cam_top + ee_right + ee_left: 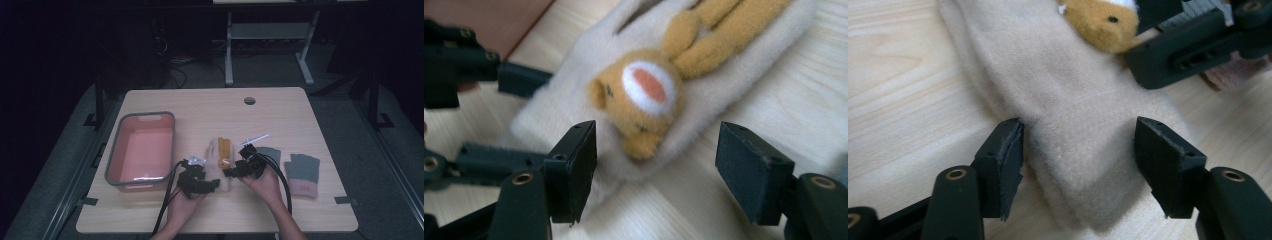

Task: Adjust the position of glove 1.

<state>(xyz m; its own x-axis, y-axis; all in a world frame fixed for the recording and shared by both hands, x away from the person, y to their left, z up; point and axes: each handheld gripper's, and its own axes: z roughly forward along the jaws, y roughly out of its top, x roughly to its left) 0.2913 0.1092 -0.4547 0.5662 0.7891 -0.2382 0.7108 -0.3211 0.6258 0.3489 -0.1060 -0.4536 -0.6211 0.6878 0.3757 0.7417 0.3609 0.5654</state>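
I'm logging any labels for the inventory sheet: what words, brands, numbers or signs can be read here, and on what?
No text can be read in any view.
Cream mitten with the tan plush animal: no lettering shows; the animal's white-and-orange patch is plain.
Grey gloves: a faint mark on one pink cuff, too small and blurred to read.
Pink bin: no label visible.
Grippers and table: no markings to read.

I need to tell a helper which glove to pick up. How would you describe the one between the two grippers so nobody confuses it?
On the wooden table, look just right of the pink bin. There lies the cream fleece glove, between the left gripper and right gripper. Unlike the grey gloves farther right, it carries a tan plush animal face.
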